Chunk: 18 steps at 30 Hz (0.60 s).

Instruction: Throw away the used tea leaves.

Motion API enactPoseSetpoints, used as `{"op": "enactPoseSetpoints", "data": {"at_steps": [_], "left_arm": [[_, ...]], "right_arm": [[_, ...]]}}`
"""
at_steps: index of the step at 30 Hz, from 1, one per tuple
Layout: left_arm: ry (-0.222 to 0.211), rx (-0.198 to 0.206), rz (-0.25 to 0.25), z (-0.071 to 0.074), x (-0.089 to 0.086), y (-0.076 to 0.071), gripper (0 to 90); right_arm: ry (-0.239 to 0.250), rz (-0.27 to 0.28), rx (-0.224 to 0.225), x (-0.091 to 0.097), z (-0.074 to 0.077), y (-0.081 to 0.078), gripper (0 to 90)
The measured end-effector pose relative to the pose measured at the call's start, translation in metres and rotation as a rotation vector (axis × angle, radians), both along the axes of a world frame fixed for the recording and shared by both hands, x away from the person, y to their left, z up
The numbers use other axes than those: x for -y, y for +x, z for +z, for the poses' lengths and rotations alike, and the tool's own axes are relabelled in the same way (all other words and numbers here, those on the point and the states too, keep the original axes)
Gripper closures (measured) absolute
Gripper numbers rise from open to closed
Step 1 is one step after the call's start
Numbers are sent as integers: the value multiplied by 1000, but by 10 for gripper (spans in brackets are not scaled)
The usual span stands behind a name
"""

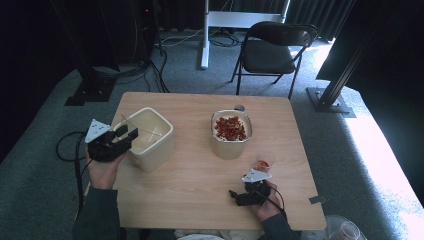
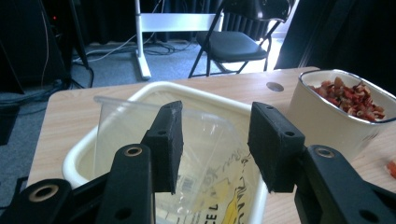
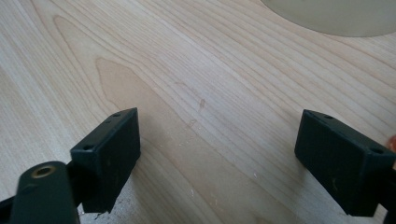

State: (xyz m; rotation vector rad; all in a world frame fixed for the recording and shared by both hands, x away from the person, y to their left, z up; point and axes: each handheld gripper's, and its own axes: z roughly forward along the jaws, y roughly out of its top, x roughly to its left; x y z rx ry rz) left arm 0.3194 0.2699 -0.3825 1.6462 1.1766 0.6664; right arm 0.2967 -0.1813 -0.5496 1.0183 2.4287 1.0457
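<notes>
— Two grippers, both spread wide with nothing pinched. Nearest, the right gripper (image 1: 239, 196) rests low on the wooden table (image 1: 200, 190) at about five o'clock.

— And the left gripper (image 1: 127, 135)?

— At nine o'clock, hovering at the rim of the empty cream tub (image 1: 152, 137), where a clear plastic bag (image 2: 205, 154) lies inside. Farther, near one o'clock, sits the tub of red pieces (image 1: 230, 134).

Grey carpet floor (image 1: 45, 130) surrounds the light wooden desk (image 1: 200, 175). Behind it stand 1 black folding chair (image 1: 272, 50), a white stand (image 1: 205, 35) and dark curtains (image 1: 320, 12); sunlight (image 1: 380, 150) falls at right.
</notes>
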Motion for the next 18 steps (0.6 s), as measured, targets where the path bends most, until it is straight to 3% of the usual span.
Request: {"op": "enactPoseSetpoints", "data": {"at_steps": [6,9,18], "left_arm": [[-8,-5,-25,-6,4,-3,547],[-10,11,-75,-8,12,-9,522],[26,38,-151,-11,31,-12,501]], "right_arm": [[2,0,2,0,0,0,150],[3,-4,0,1,0,-1,152],[4,-2,-2,1,0,-1,152]]}}
